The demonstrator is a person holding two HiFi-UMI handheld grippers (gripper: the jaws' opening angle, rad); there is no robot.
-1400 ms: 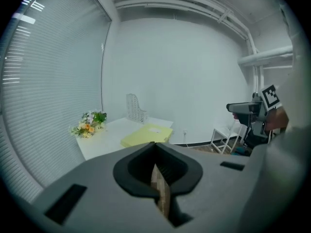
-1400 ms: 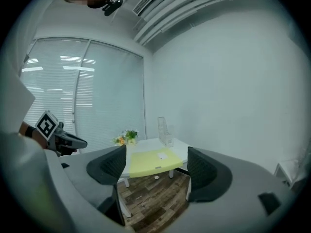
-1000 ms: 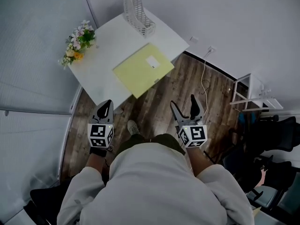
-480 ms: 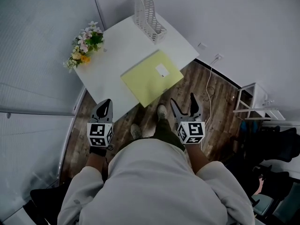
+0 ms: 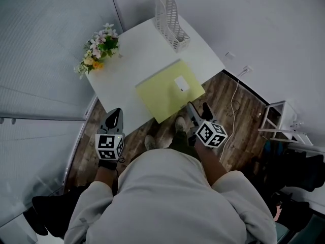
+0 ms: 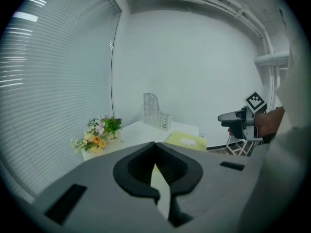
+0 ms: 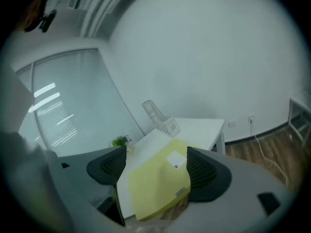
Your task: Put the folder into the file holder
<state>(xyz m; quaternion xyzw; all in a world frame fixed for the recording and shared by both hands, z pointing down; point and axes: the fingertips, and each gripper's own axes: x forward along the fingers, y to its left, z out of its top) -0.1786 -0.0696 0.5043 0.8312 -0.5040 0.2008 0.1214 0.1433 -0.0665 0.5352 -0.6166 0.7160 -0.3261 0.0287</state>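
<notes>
A yellow-green folder (image 5: 170, 90) with a small white label lies flat on the white table (image 5: 134, 60), its near corner over the table's front edge. At the table's far end stands the white mesh file holder (image 5: 172, 20), with nothing in it. My right gripper (image 5: 197, 111) is open just short of the folder's near right edge, over the floor. In the right gripper view the folder (image 7: 155, 183) shows between the spread jaws, untouched, with the file holder (image 7: 160, 118) beyond. My left gripper (image 5: 114, 118) is shut and holds nothing, low at the table's near left corner.
A bunch of flowers (image 5: 99, 50) stands at the table's left corner. Window blinds (image 5: 45, 44) run along the left. A white cable (image 5: 236, 93) trails over the wood floor on the right, near a small white rack (image 5: 282, 118). My feet (image 5: 165, 133) are below the table edge.
I have stepped closer to the table. The right gripper has moved forward and left, up to the folder's near edge, still open. The left gripper has kept its place.
</notes>
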